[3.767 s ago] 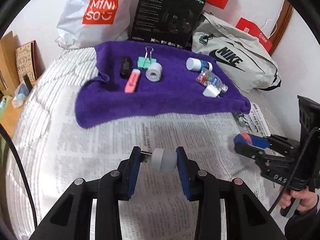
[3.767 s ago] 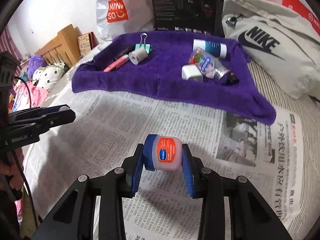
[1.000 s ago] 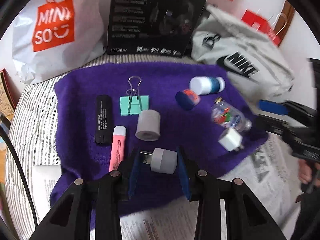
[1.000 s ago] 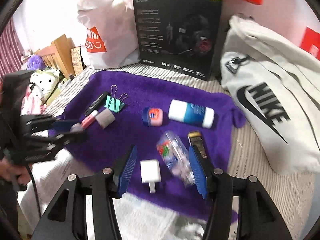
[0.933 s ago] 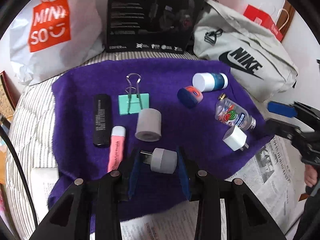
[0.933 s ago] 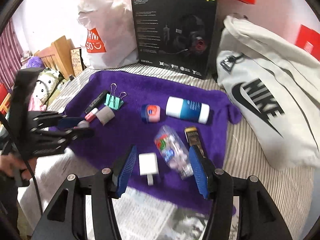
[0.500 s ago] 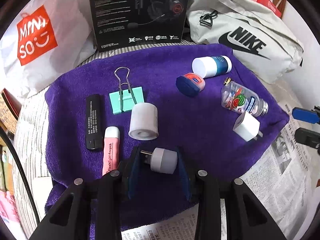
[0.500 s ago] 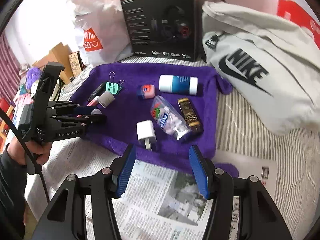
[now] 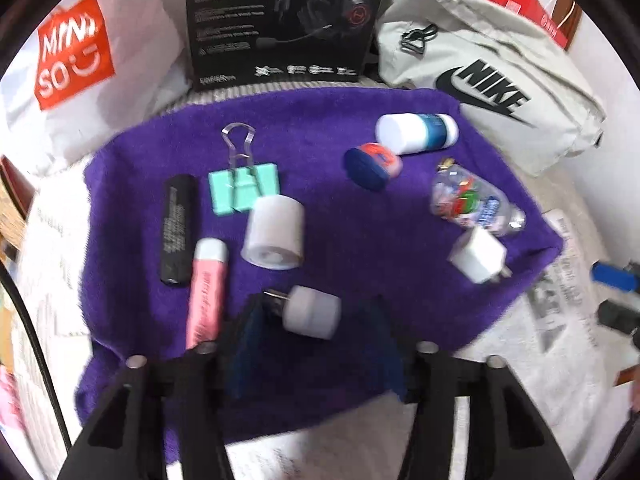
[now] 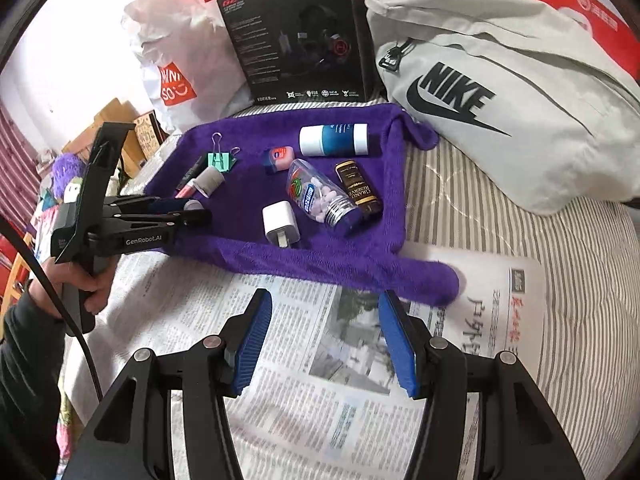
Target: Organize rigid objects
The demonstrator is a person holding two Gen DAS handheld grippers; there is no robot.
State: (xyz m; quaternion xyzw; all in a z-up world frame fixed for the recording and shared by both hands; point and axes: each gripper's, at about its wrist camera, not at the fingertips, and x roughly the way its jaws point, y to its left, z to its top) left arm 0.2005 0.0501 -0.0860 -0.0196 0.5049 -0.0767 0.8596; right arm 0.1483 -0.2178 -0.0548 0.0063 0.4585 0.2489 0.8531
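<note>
You see a purple towel [image 9: 360,248] holding a mint-green binder clip [image 9: 243,188], a pink tube [image 9: 206,288] and a black stick [image 9: 178,228]. Beside it lie a grey-and-white striped sheet [image 10: 520,232], black-on-white newspaper [image 10: 320,380] and blue gripper pads [image 10: 250,344].

fuzzy purple cloth towel [image 10: 320,256], matt newsprint [image 10: 304,380], glossy clear plastic bottle [image 10: 320,196]

Black headset box [image 10: 296,36], upright, at 12 o'clock. White Miniso shopping bag [image 10: 176,64], at 10 o'clock beside the box. Grey Nike bag [image 10: 500,92], at 2 o'clock. Red bag [image 9: 520,4], behind it. Newspaper [image 10: 320,360], spread at 6 o'clock over striped bedding [image 10: 580,280].
</note>
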